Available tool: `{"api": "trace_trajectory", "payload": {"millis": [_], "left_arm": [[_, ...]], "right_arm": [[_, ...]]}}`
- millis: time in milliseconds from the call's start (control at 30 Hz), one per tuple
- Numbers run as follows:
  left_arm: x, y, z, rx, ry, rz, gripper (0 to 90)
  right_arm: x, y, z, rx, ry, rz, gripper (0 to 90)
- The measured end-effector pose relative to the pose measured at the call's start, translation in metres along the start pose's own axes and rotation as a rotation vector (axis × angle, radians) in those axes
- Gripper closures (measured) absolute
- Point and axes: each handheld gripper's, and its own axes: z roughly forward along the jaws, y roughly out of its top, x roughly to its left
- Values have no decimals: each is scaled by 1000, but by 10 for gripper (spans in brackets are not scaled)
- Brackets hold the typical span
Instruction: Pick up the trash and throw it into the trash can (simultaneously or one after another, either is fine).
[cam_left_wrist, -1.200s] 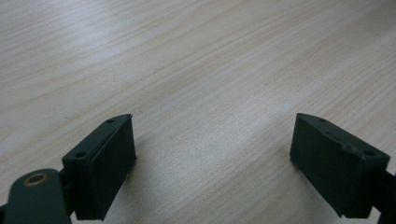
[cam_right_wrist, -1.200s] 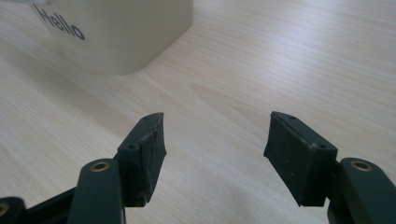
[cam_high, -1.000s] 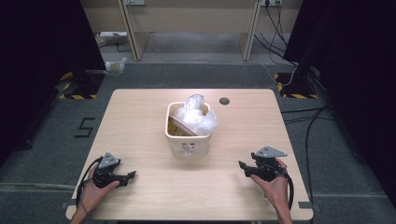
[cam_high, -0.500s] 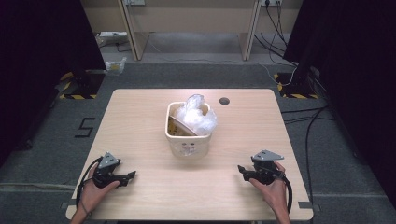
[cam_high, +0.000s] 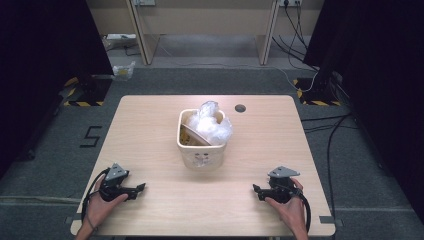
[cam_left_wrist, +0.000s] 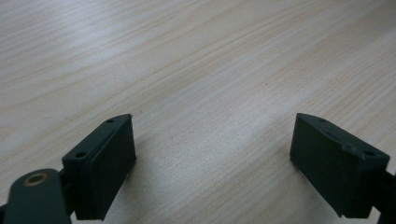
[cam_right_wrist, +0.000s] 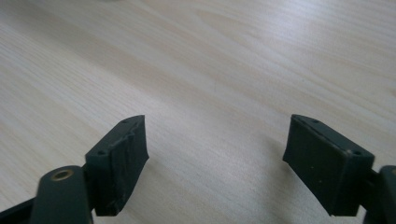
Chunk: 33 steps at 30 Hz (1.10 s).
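Broadly, largest first, with clock directions read on the high view from the table's middle:
Table: light wooden table (cam_high: 150, 130), rounded corners, standing on grey floor.
Bin: cream square bin (cam_high: 201, 150) close to centre, slightly toward 12 o'clock, upright.
Bin contents: crumpled clear plastic bag (cam_high: 212, 124) bulging over the rim on its 1 o'clock side; something yellowish lies beneath it, too small to identify.
Left gripper: left gripper (cam_high: 140, 188) at 8 o'clock near the front edge, gripped by the left hand (cam_high: 102, 206), jaws pointing toward 3 o'clock; in the left gripper view (cam_left_wrist: 212, 154) the jaws stand spread wide with bare wood between them.
Right gripper: right gripper (cam_high: 256, 191) at 4 o'clock, gripped by the right hand (cam_high: 290, 207), jaws pointing toward 9 o'clock; in the right gripper view (cam_right_wrist: 215, 149) they are likewise spread apart, nothing between.
Hole: small dark round hole (cam_high: 240, 108) at 1 o'clock, well apart from the bin.
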Motion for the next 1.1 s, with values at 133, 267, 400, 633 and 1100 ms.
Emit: {"api": "trace_trajectory", "payload": {"millis": [133, 267, 400, 633, 1100], "left_arm": [[0, 0, 0, -3, 1, -2, 132], [0, 0, 0, -3, 1, -4, 132], [0, 0, 0, -3, 1, -2, 132], [0, 0, 0, -1, 0, 0, 132], [0, 0, 0, -1, 0, -1, 132]], "right_arm": [[2, -5, 4, -5, -7, -7, 142], [4, -8, 4, -22, -12, -8, 137], [4, -8, 4, -22, -13, -8, 137], [4, -8, 4, -22, -13, -8, 136], [4, -8, 4, -22, -12, -9, 136]]}}
